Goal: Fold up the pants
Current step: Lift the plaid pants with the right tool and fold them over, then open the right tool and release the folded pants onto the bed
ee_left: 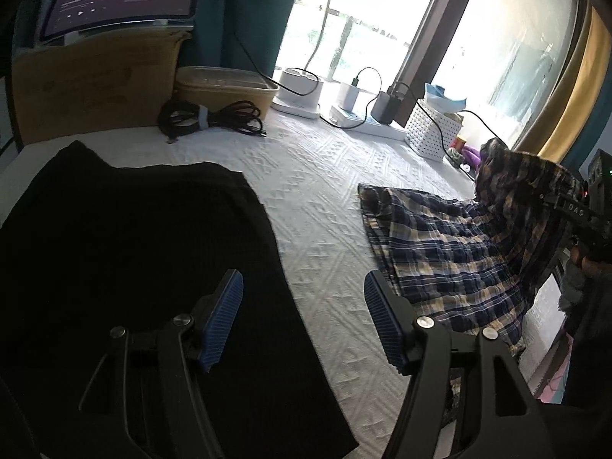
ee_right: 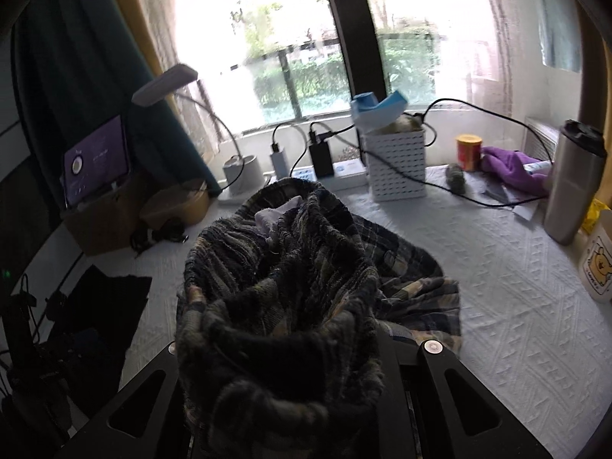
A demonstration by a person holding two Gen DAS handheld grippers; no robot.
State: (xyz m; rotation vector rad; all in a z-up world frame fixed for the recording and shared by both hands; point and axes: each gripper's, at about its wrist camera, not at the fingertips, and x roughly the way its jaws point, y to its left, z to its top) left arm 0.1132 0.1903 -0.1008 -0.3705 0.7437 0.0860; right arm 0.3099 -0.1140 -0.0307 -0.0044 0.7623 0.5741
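The plaid pants (ee_left: 451, 252), navy, white and tan, lie on the white textured bedspread (ee_left: 321, 206) at the right, with one end lifted. My right gripper (ee_right: 283, 359) is shut on the bunched elastic waistband (ee_right: 275, 306), which hides its fingers; it holds that end up above the bed. In the left wrist view it shows at the far right (ee_left: 573, 206). My left gripper (ee_left: 302, 317) is open and empty, blue pads apart, hovering above the bedspread between the plaid pants and a black folded garment (ee_left: 130, 252).
At the far edge by the window stand a cardboard box (ee_left: 95, 80) with a tablet, a coiled black cable (ee_left: 210, 118), a beige container, a lamp base, chargers and a white perforated basket (ee_right: 396, 164). A steel tumbler (ee_right: 573, 179) and purple cloth are at the right.
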